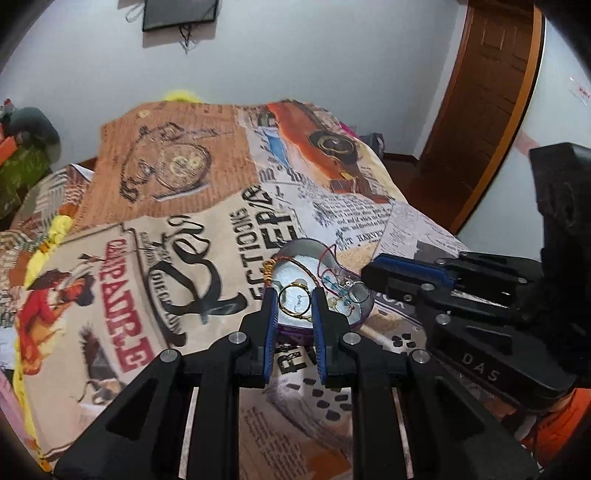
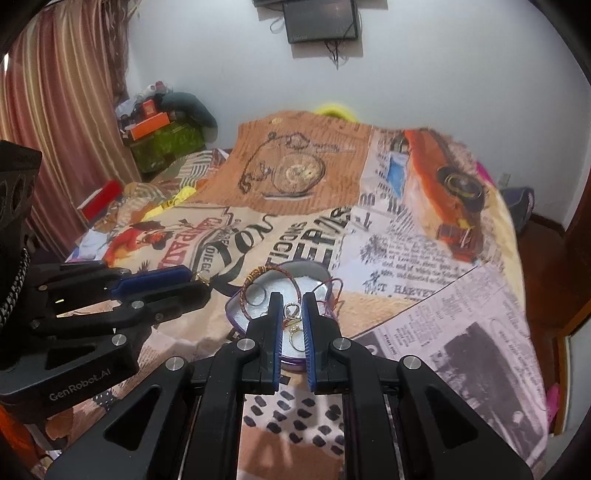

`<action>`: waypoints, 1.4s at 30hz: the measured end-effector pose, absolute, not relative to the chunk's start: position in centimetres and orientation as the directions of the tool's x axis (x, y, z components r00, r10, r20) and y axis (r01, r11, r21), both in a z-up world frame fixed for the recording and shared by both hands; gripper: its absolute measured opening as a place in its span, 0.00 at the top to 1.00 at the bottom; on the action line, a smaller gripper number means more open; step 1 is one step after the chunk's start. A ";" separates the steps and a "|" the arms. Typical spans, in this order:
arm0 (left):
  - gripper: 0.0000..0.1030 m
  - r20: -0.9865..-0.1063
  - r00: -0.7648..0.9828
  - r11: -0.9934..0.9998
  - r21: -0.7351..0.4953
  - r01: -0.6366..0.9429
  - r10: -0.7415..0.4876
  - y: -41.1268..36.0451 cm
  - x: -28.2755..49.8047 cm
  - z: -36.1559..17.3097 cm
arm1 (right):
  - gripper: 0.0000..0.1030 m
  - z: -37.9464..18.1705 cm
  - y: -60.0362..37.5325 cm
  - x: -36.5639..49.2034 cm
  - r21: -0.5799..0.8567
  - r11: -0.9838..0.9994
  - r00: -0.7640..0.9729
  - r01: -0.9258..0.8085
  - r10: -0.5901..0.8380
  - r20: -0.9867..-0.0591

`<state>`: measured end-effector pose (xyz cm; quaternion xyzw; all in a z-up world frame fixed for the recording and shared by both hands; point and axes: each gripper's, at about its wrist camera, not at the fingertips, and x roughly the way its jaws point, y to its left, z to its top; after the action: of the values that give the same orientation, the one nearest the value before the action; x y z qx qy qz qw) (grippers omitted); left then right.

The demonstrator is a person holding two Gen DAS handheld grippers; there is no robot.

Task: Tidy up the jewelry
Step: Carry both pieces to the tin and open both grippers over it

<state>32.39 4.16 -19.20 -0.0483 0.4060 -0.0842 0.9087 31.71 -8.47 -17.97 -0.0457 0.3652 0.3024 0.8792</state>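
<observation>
A heart-shaped purple tin [image 1: 360,306] [image 2: 236,317] with a white lining lies on the printed bedspread. It holds a red and gold braided bangle [image 1: 295,260] [image 2: 266,275], a thin gold hoop [image 1: 295,301], beaded earrings [image 1: 338,286], and rings [image 2: 293,310]. My left gripper [image 1: 294,301] is over the tin's near side, its jaws narrowly apart around the gold hoop; whether they pinch it I cannot tell. My right gripper [image 2: 291,306] is over the tin, jaws narrowly apart around a silver ring, grip unclear. Each gripper shows in the other's view [image 1: 417,273] [image 2: 155,284].
The bedspread [image 1: 177,236] [image 2: 406,236] covers the whole bed. Boxes and clutter [image 2: 159,125] are piled at the far left by a striped curtain [image 2: 66,96]. A wooden door [image 1: 487,96] stands at the right. A dark frame [image 2: 321,18] hangs on the wall.
</observation>
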 end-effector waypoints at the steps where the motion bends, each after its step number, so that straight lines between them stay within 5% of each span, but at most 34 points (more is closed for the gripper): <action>1: 0.84 -0.737 0.648 0.981 -0.159 0.113 -0.194 4.2 32.7 -19.6 | 0.91 -18.2 -8.5 32.0 0.148 0.811 0.541 -0.565 0.501 -0.675; 24: 0.84 -0.733 0.648 0.978 -0.175 0.112 -0.205 4.8 34.3 -20.2 | 0.91 -21.3 -7.4 33.7 0.177 0.784 0.434 -0.594 0.498 -0.751; 27: 0.84 -0.732 0.657 0.983 -0.137 0.119 -0.181 4.4 33.8 -19.9 | 0.88 -21.2 -7.3 33.7 0.161 0.795 0.447 -0.585 0.481 -0.754; 32: 0.83 -0.725 0.670 0.987 -0.103 0.120 -0.157 4.3 32.9 -19.2 | 0.65 -20.4 -7.5 33.1 0.121 0.810 0.499 -0.573 0.462 -0.733; 42: 0.83 -0.673 0.728 0.991 -0.104 0.079 -0.129 5.0 29.1 -14.8 | 0.65 -16.9 -8.6 30.6 0.086 0.818 0.559 -0.569 0.461 -0.690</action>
<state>29.14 5.01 -14.75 -0.0339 0.3646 -0.0559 0.9289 30.57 -8.64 -16.88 -0.0736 0.3675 0.2927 0.8797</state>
